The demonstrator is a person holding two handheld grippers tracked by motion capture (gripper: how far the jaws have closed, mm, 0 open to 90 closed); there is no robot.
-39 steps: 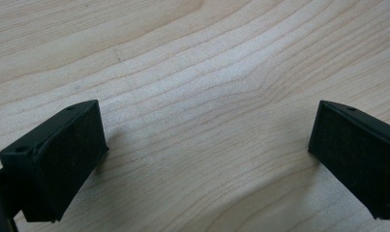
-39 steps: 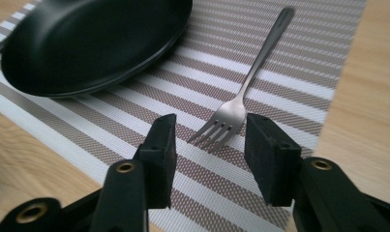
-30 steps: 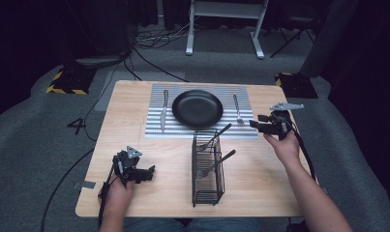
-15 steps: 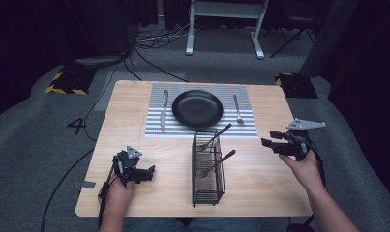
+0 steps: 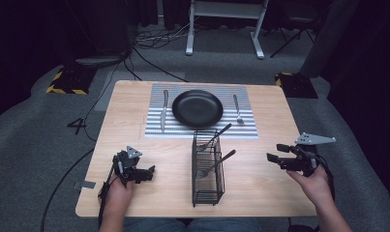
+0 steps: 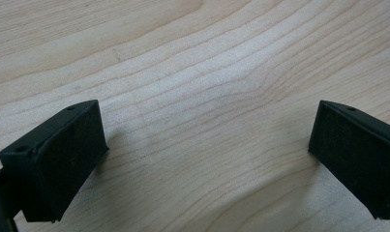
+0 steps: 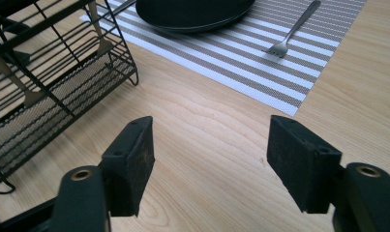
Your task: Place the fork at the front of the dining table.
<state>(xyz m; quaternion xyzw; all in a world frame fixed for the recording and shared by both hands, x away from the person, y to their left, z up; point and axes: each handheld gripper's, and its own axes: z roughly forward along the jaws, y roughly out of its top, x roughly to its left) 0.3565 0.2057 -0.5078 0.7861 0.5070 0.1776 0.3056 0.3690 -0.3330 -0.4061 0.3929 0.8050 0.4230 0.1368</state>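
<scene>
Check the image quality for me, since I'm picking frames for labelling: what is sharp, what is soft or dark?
High view: the table is evenly lit, the floor beyond falls into darkness, and the plate shows little detail. Left gripper view: the wood grain is crisp, the near fingers slightly soft. Right gripper view: the fork and the placemat are sharp, and the rack bends near the edge.

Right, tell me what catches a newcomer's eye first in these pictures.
First comes the round black plate in the middle of the grey-and-white striped placemat at the far side of the pale wooden table, with a silver knife to its left and a silver fork to its right. Nearer stands the black wire cutlery basket, utensil handles poking out. The left gripper and right gripper flank it, jaws empty.
</scene>
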